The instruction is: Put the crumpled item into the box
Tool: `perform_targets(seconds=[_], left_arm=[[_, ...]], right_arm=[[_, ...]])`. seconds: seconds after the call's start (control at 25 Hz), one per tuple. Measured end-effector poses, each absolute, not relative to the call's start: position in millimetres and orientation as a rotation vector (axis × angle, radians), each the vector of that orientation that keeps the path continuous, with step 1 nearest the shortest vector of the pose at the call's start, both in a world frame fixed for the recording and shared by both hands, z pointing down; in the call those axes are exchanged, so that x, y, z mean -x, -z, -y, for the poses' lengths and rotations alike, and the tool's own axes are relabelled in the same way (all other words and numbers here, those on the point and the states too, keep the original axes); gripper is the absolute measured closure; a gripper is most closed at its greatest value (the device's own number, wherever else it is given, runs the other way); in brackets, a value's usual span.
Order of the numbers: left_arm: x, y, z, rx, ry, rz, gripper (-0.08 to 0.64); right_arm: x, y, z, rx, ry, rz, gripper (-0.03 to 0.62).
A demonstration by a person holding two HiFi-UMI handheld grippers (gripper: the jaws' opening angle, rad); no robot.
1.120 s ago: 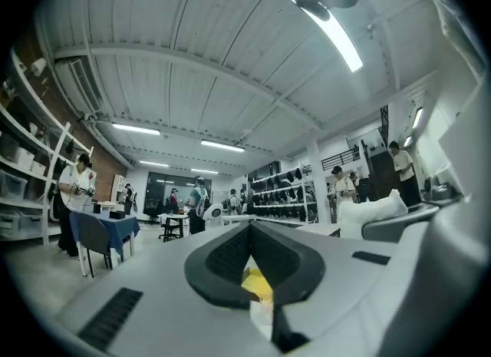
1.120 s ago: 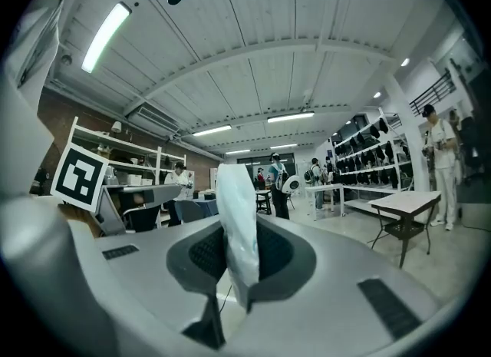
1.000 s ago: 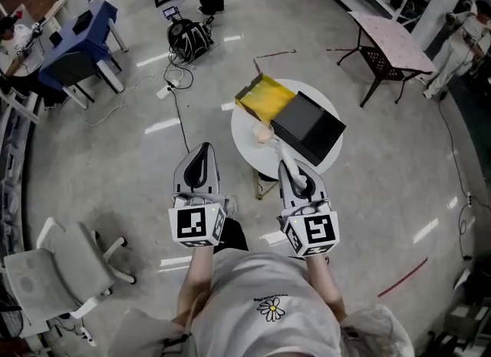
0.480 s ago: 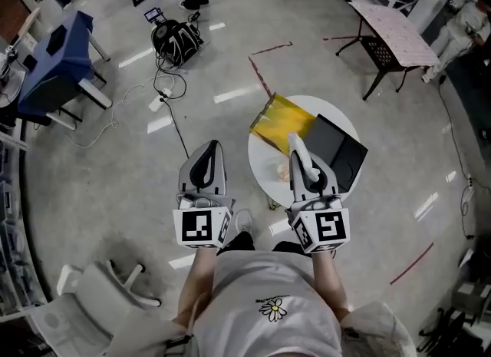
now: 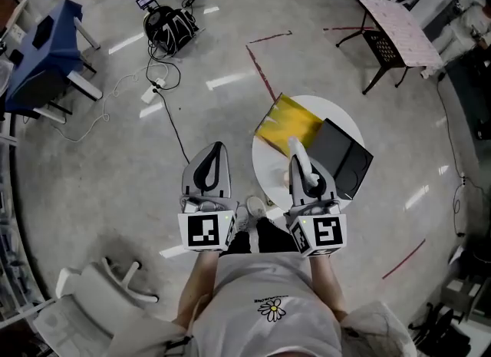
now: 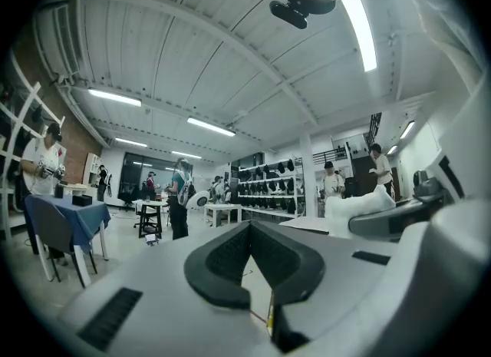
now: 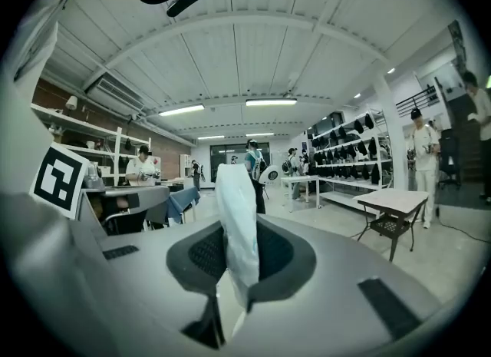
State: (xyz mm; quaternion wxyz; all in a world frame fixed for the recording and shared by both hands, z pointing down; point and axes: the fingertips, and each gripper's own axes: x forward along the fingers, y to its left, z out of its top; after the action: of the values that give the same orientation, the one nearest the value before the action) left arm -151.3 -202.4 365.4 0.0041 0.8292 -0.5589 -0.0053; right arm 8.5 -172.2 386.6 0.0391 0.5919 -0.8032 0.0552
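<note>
My right gripper (image 5: 294, 147) is shut on a white crumpled item (image 7: 236, 225), which sticks up from between its pads. In the head view the crumpled item (image 5: 294, 146) hangs over the round white table (image 5: 270, 171), just short of the open yellow box (image 5: 290, 121). A black flat lid or box (image 5: 343, 157) lies to the right of the yellow one. My left gripper (image 5: 215, 152) is held over the floor left of the table, with its jaws closed together and nothing between them (image 6: 249, 229). Both grippers point roughly level.
A black backpack (image 5: 169, 21) and cables (image 5: 157, 83) lie on the floor at the back left. A blue table (image 5: 38, 48) stands at far left, a folding table (image 5: 403, 29) at back right and a grey office chair (image 5: 92, 302) at front left. Red tape lines (image 5: 261, 71) mark the floor.
The person has stepped closer, so the table now sits right in front of the right gripper. The right gripper, still holding the white item, has moved over the table towards the yellow box.
</note>
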Motion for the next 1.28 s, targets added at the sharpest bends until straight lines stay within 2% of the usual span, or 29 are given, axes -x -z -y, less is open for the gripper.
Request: perform_targets(seconds=[0.16, 0.32, 0.88, 1.28], left_arm=[[159, -365, 215, -2.536, 0.015, 1.82, 0.56], [160, -358, 222, -2.535, 0.016, 1.888, 0.56], [119, -354, 247, -2.56, -0.037, 1.891, 0.56], [107, -364, 256, -2.544, -0.113, 1.854, 0.56]], right_arm=[[-4, -390, 188, -1.762, -0.19, 2.499, 0.546], [-3, -385, 195, -1.711, -0.066, 2.508, 0.546], [-44, -391, 214, -1.723, -0.076, 2.472, 0.546], [-56, -435, 266, -1.388, 0.137, 2.233, 0.546]])
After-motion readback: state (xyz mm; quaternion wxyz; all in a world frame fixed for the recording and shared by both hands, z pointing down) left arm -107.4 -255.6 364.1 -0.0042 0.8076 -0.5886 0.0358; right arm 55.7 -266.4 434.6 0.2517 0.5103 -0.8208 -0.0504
